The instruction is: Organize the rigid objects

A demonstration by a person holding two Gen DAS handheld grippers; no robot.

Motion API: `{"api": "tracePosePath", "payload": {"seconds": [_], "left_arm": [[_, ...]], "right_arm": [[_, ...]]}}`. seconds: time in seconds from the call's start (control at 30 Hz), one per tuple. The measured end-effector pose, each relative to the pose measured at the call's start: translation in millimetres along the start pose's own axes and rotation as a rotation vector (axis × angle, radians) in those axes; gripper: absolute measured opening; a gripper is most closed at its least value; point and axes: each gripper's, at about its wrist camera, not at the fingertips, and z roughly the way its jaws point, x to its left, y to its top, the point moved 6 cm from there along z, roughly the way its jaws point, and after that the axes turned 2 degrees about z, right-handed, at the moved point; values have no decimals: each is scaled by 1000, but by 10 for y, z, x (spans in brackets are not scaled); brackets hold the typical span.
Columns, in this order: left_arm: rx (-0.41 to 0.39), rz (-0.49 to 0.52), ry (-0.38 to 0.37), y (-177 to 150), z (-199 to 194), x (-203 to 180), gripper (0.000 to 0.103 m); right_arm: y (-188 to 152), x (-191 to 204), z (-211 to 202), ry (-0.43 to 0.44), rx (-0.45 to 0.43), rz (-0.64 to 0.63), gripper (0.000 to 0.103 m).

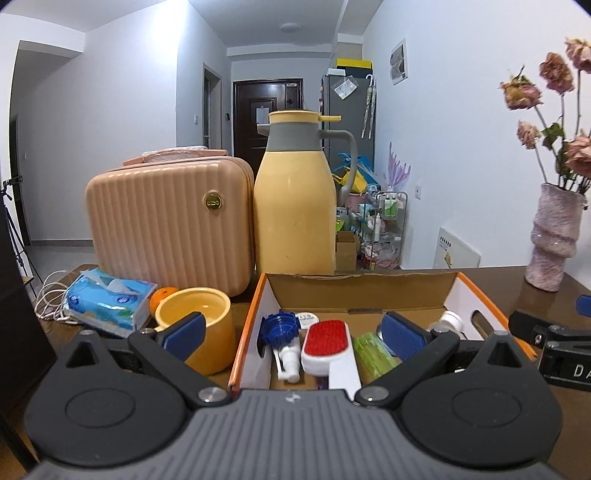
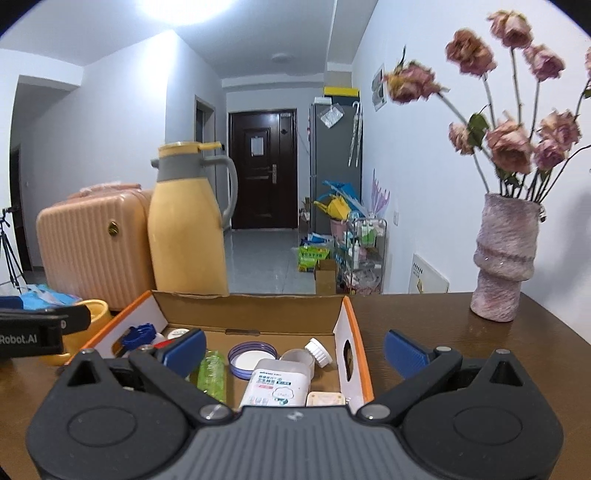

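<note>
Left gripper [image 1: 293,334] wide, nothing btwn fingers, hovering over open orange-edged cardboard box [image 1: 246,321] on dark wood surface [image 1: 554,295]. Right gripper [image 2: 294,350] also wide, empty, straddling the box's right wall. Inside box: red-and-white lint brush [image 1: 327,349], green plastic bottle [image 2: 212,373], white wipes pack [image 2: 277,384]. Yellow ceramic mug [image 1: 199,314] just left of box.

- Evenly bright indoors, lit from a blown-out white ceiling glow [image 2: 184,9] above the tall yellow thermos jug [image 2: 188,225].
- Soft glare on the glossy brown wooden table [image 2: 424,317].
- Strong fisheye bending, dark corners.
- Slight blur on dried pink roses [image 2: 509,144].
</note>
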Motion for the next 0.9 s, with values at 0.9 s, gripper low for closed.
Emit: {"api": "tracePosePath", "payload": {"seconds": [0.9], "left_arm": [[-98, -35, 0, -726, -1982, 274, 103]], "right_arm": [[-638, -78, -2192, 31, -142, -10, 103]]}}
